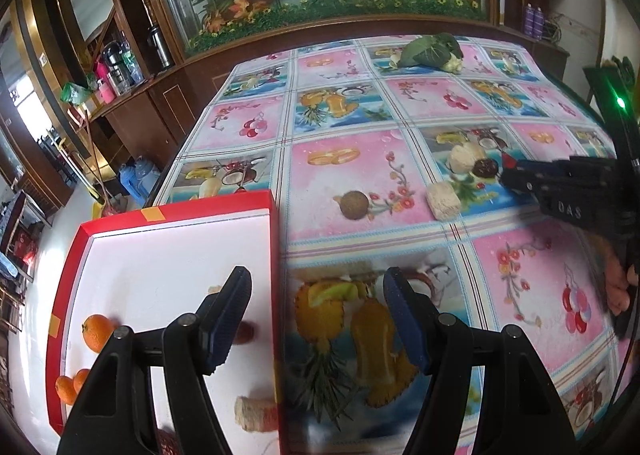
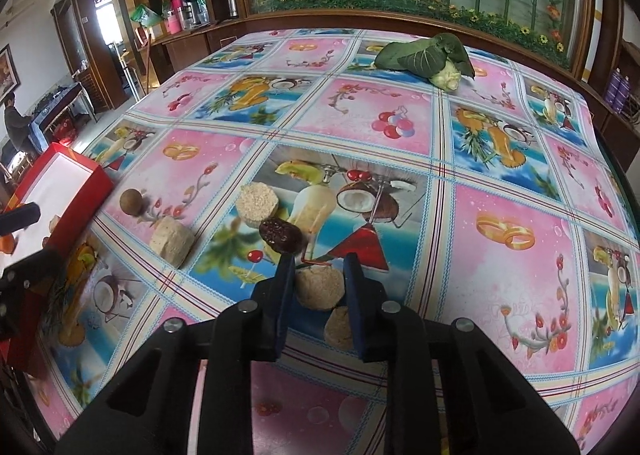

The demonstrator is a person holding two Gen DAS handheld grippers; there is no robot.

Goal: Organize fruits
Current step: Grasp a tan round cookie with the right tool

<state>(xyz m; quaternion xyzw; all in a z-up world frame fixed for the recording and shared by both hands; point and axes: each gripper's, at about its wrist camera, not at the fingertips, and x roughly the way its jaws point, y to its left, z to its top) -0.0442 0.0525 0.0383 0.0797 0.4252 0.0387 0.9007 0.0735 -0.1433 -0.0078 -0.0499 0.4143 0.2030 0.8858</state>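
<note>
Hovering, left wrist view: the left claw (image 1: 317, 275) hung wide and empty, one finger over the red box (image 1: 276, 255) and the other over the desk (image 1: 520, 255), likely parked there while the other hand worked.
Box: it sat at the desk's left edge with its long axis running away from the camera, its open white floor facing up to take fruit.
Already inside: oranges (image 1: 96, 333) lay at the near left, a red date (image 1: 245, 333) sat by the finger, and a beige cake (image 1: 256, 413) lay near the right wall.
Left on the cloth: a brown round fruit (image 1: 354, 205) and a beige block (image 1: 442, 201) lay just beside each other, well apart from the greens (image 1: 432, 51) at the far end.
Right claw from here: the right claw (image 1: 507, 167) reached in from the right, its tip near a dark date (image 1: 486, 167).
Right wrist view, claw: the right claw (image 2: 319, 261) stood narrow, fingers flanking a round cake (image 2: 320, 289); I could not tell whether it was gripped.
Cake: a flat disc, face up, with no real long axis; a second piece (image 2: 338, 327) lay just behind it.
Dark date: the dark date (image 2: 280, 235) lay just ahead of the left fingertip, long axis slanting across the view from upper left to lower right.
</note>
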